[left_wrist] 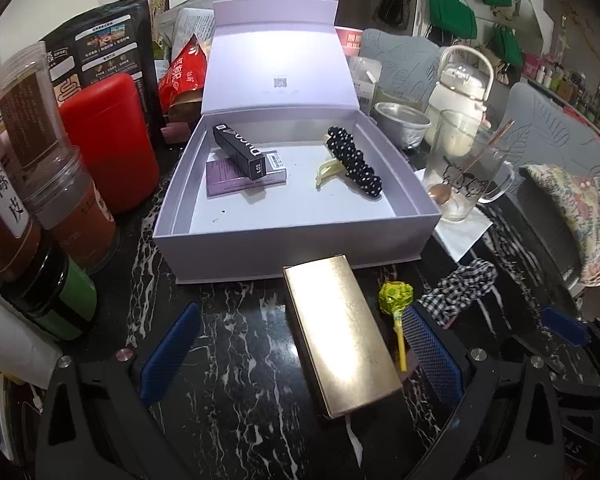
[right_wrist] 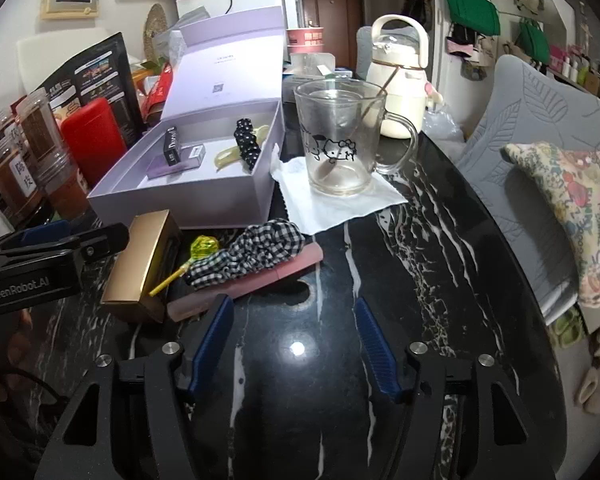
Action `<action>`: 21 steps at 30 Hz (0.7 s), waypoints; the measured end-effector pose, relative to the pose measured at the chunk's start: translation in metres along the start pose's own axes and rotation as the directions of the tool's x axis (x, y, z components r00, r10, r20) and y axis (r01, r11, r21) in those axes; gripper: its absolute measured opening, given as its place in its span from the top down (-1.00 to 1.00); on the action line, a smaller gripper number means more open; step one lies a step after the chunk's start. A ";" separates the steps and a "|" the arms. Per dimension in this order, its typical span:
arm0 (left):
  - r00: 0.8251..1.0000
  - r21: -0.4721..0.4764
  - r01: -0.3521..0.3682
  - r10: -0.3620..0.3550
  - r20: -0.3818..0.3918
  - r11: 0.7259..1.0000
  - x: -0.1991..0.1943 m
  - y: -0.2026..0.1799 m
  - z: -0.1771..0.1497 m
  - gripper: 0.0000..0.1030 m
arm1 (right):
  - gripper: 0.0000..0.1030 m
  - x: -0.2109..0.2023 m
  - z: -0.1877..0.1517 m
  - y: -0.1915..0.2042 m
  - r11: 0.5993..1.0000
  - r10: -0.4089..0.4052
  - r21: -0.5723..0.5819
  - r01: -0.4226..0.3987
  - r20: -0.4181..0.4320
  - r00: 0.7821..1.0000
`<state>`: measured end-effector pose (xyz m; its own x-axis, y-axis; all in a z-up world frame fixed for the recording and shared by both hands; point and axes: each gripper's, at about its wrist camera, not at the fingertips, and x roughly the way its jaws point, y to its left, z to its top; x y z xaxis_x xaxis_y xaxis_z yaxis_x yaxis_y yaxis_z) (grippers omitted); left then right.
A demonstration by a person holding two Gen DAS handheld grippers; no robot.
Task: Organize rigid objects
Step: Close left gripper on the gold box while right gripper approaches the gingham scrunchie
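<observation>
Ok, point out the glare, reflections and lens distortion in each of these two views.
Left wrist view: a lamp glares off the gold box and washes out the lavender box lid; fisheye curvature bends the jars at the left edge. Right wrist view: a bright point of light reflects on the black marble table between the open right gripper fingers; corners are vignetted black, the chair bows.

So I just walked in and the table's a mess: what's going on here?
Someone with two handheld grippers is packing small items into the open lilac box. The left gripper is open around the gold box, not yet gripping. The right gripper hovers open and empty. The lollipop is outside the box.
</observation>
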<state>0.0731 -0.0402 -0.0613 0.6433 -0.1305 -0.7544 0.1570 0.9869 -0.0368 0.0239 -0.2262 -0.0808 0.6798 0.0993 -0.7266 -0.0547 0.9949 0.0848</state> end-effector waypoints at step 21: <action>1.000 0.046 0.014 -0.013 -0.023 0.999 0.031 0.007 0.012 -0.62 | -0.66 0.042 0.026 0.012 0.999 0.028 -0.046 -0.028 -0.011 1.000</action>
<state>0.1028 -0.0380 -0.0773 0.6234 -0.1414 -0.7690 0.2002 0.9796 -0.0178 0.0709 -0.2107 -0.0922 0.6702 0.1269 -0.7313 -0.1071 0.9915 0.0739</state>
